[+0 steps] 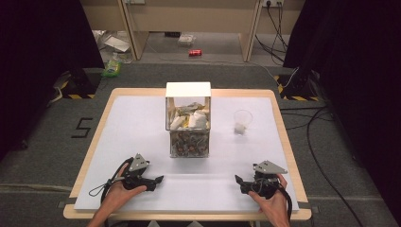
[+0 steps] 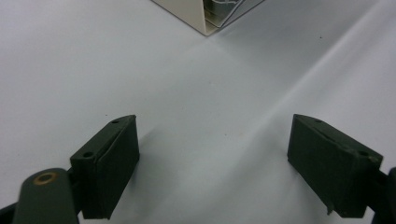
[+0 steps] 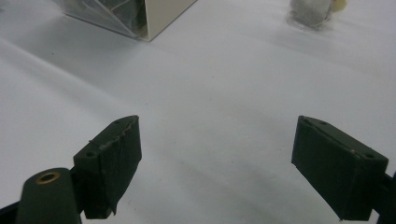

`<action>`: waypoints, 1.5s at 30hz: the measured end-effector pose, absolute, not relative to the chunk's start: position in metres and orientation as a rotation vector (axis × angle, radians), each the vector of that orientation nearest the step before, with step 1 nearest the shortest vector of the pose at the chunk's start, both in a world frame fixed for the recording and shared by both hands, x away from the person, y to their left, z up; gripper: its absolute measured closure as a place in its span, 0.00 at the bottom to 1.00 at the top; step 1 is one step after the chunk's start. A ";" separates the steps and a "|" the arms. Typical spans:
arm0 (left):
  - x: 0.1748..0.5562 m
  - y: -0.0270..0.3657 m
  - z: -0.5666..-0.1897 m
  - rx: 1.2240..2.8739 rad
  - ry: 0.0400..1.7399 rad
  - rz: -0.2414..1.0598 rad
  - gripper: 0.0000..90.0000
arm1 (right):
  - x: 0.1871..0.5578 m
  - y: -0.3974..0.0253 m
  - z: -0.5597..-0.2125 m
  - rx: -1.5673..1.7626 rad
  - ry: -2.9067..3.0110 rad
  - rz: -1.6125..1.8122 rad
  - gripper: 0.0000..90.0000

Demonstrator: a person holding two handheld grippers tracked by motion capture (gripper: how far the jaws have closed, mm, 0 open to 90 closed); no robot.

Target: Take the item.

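A smooth white sheet [image 1: 142, 127] covers the wood-edged table, dark curtains on either side. At its middle stands a clear-walled box [image 1: 188, 120] with a flat white lid, packed with crumpled wrappers. A clear plastic cup [image 1: 242, 121] sits to its right, something pale inside. My left gripper [image 1: 160, 179] and right gripper [image 1: 238, 179] rest near the front edge, well apart, matte black jaws spread wide, gripping nothing.
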State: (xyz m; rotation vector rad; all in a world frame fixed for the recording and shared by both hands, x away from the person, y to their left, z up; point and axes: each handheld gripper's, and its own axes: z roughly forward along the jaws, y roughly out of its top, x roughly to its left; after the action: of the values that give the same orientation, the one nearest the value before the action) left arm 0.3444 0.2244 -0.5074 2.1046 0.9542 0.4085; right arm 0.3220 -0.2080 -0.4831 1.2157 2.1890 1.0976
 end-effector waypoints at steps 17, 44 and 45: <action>0.344 0.224 -0.507 2.105 0.954 0.409 0.17 | 0.307 -0.210 -0.489 1.218 2.223 1.050 0.18; 0.344 0.224 -0.507 2.105 0.954 0.409 0.17 | 0.298 -0.211 -0.501 1.224 2.252 0.986 0.17; 0.344 0.224 -0.507 2.105 0.954 0.409 0.17 | 0.298 -0.211 -0.502 1.224 2.252 0.987 0.17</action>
State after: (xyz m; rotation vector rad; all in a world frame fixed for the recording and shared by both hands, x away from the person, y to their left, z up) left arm 0.3443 0.2244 -0.5075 2.1048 0.9542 0.4093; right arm 0.2976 -0.2112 -0.5015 1.2239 2.2519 0.9873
